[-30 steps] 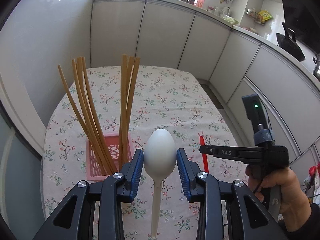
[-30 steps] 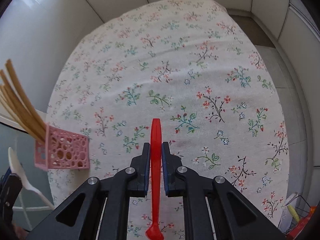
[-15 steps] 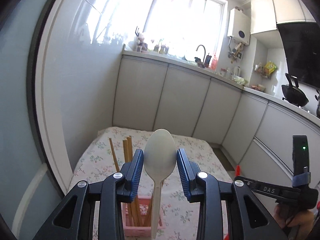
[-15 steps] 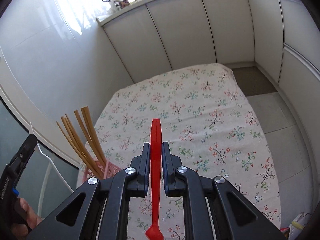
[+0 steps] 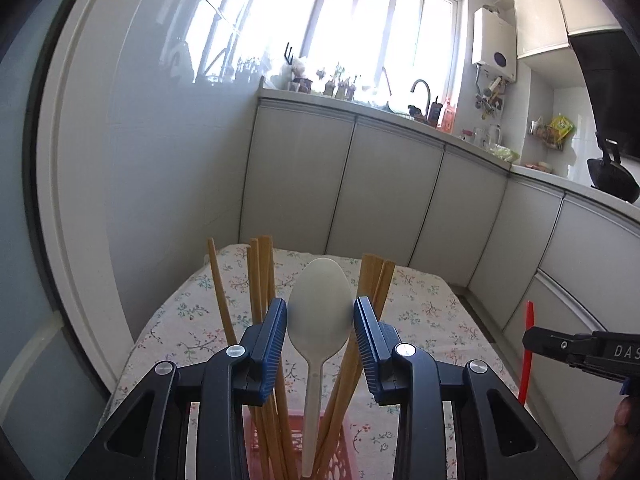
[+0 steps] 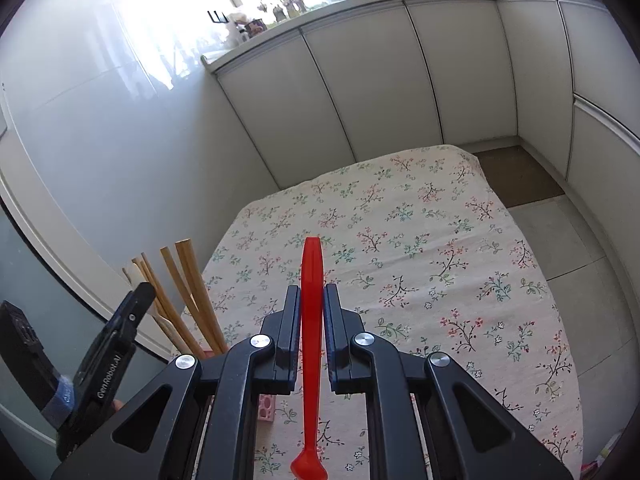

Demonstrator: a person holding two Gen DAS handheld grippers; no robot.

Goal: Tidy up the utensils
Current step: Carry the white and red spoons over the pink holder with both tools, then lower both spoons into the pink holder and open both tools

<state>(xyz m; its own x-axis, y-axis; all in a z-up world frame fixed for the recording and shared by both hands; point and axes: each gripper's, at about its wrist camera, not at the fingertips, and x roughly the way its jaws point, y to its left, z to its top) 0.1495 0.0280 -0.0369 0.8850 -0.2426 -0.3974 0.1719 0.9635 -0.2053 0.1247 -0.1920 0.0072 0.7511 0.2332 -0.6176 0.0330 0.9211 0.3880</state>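
Left gripper (image 5: 320,316) squeezes white spoon (image 5: 320,312) bowl. Right gripper (image 6: 311,316) pinches red spoon (image 6: 311,320) handle, tipped down.

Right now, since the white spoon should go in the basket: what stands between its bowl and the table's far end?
Only chopsticks, fanned behind the spoon, over bare tablecloth; the left wrist view shows it.

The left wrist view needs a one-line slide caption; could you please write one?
Left gripper holds a white spoon by its bowl, handle down, above a pink basket of chopsticks.
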